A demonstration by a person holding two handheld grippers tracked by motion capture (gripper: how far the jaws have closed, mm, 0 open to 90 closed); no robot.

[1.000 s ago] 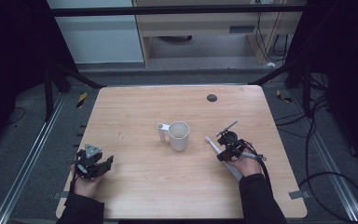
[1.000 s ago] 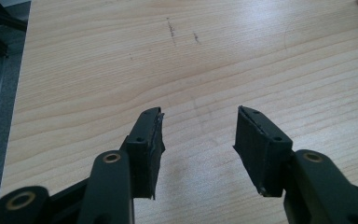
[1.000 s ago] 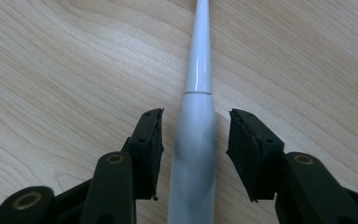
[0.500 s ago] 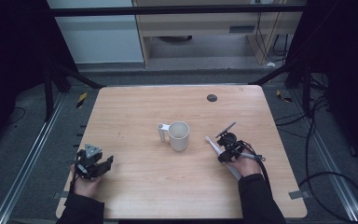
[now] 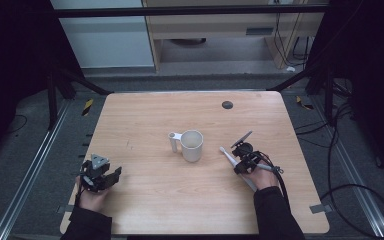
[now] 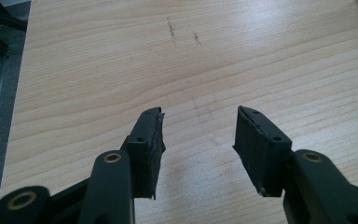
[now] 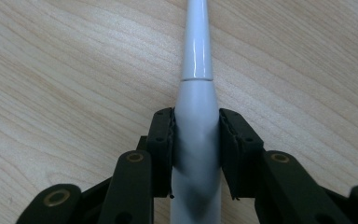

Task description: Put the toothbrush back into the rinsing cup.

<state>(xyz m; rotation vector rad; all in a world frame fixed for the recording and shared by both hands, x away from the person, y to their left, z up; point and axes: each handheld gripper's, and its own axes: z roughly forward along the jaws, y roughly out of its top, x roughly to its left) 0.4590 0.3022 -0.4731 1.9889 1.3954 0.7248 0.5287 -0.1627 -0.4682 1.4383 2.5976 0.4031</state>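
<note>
- Currently, right tool (image 7: 196, 140) grips a white toothbrush (image 7: 196, 93); both pads press on the thick handle in the right gripper view. Jaws have just been closing, with the handle between them.
- Toothbrush lies flat on the table (image 5: 145, 120), handle running up the middle of the right gripper view, slim neck leaving at the top edge.
- High view: right tool (image 5: 240, 157) sits right of centre in the frame, held by the right hand (image 5: 262, 177); toothbrush (image 5: 226, 153) pokes out toward the upper left, its head near the mug.
- White mug (image 5: 191, 145) stands upright at frame centre, handle to the left, just beside the toothbrush tip but apart from it.
- Left tool (image 6: 198, 135) is open, nothing but bare wood between the jaws in the left gripper view.
- High view: left tool (image 5: 107, 177) rests low at the lower left of the frame, near the table's front edge, held by the left hand (image 5: 92, 197), well apart from the mug.
- Small dark round spot (image 5: 227, 104) on the table, upper right of centre.
</note>
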